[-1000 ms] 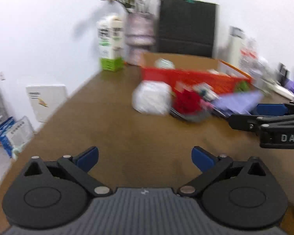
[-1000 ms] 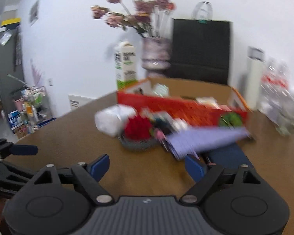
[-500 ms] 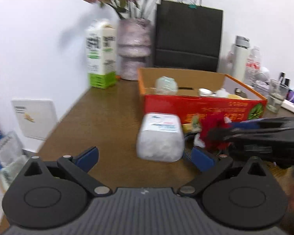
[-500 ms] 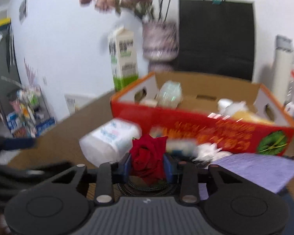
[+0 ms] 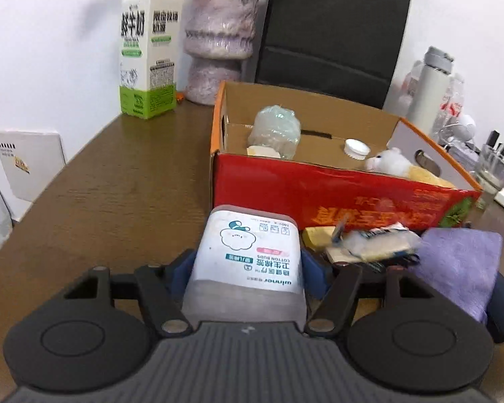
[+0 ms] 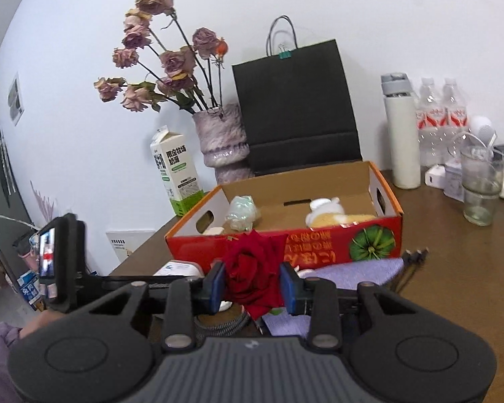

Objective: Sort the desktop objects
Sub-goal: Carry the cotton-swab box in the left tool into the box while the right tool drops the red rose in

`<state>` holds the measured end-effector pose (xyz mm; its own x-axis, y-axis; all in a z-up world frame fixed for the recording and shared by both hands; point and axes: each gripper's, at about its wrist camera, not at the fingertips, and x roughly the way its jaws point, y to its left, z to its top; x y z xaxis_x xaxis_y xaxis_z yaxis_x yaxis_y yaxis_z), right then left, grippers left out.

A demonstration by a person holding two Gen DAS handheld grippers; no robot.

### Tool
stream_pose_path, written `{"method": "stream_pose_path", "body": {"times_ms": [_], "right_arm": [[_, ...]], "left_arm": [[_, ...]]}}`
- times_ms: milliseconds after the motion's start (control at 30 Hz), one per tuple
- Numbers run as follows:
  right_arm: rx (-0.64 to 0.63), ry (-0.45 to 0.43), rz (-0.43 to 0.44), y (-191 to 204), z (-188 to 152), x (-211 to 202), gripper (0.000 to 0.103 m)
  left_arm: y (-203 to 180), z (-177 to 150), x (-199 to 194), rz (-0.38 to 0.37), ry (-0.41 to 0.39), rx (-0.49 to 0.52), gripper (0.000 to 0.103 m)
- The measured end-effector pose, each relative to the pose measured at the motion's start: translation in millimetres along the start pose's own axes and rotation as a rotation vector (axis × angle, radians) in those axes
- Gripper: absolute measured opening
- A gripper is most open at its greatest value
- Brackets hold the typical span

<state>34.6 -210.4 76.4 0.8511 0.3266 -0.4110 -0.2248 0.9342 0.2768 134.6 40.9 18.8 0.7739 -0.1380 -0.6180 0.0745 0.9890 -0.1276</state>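
Observation:
My left gripper (image 5: 247, 270) is shut on a clear cotton bud box (image 5: 248, 258) with a white label, low over the brown table, in front of the red cardboard box (image 5: 336, 194). My right gripper (image 6: 253, 283) is shut on a red rose (image 6: 255, 273) and holds it lifted in front of the same red box (image 6: 319, 248). The box holds a crumpled plastic bottle (image 5: 274, 131), a white cap (image 5: 356, 147) and a plush toy (image 5: 391, 164). The cotton bud box also shows in the right wrist view (image 6: 179, 268).
A purple cloth (image 5: 457, 265), small packets (image 5: 373, 241) and a coiled cable (image 6: 225, 324) lie in front of the box. Behind stand a milk carton (image 5: 148, 47), vase (image 5: 218, 40), black paper bag (image 5: 329, 33), white flask (image 6: 401, 134), water bottles (image 6: 440, 117) and a glass (image 6: 480, 184).
My left gripper moved forward and shut on the cotton bud box. My right gripper shut on the rose and has lifted it off the pile.

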Motion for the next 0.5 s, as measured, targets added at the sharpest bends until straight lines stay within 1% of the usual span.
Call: {"method": "stream_pose_path", "body": {"times_ms": [67,167,233,267,333,400,433,500], "right_arm": [[-0.006,-0.022,0.002,-0.8,4.6,-9.8,0.033],[-0.024,-0.080,0.012,-2.6,25.9,-24.3,0.033],[-0.037,-0.124,0.019,-4.9,49.0,-26.7,0.033],[-0.048,-0.145,0.016,-7.4,65.3,-24.2,0.033],[-0.052,-0.163,-0.001,-13.5,95.9,-12.2,0.033],[-0.009,-0.125,0.005,-26.3,130.4,13.9,0.033],[0.035,-0.085,0.020,-35.8,146.1,31.6,0.033],[0.129,0.021,0.066,-56.4,172.2,74.6,0.033]], "left_arm": [[-1.3,-3.5,-24.1,0.012,-0.049,0.000,0.067],[-2.5,7.0,-61.3,-0.022,-0.143,-0.012,0.067],[-4.9,26.2,-78.5,-0.049,-0.195,-0.037,0.068],[-6.0,41.5,-83.4,-0.079,-0.214,-0.057,0.068],[-9.3,74.3,-79.5,-0.150,-0.206,-0.098,0.068],[-19.3,111.9,-64.4,-0.184,-0.179,-0.123,0.068],[-27.0,130.0,-53.8,-0.194,-0.166,-0.117,0.068],[-44.5,159.9,-25.3,-0.205,-0.129,-0.064,0.068]]}}
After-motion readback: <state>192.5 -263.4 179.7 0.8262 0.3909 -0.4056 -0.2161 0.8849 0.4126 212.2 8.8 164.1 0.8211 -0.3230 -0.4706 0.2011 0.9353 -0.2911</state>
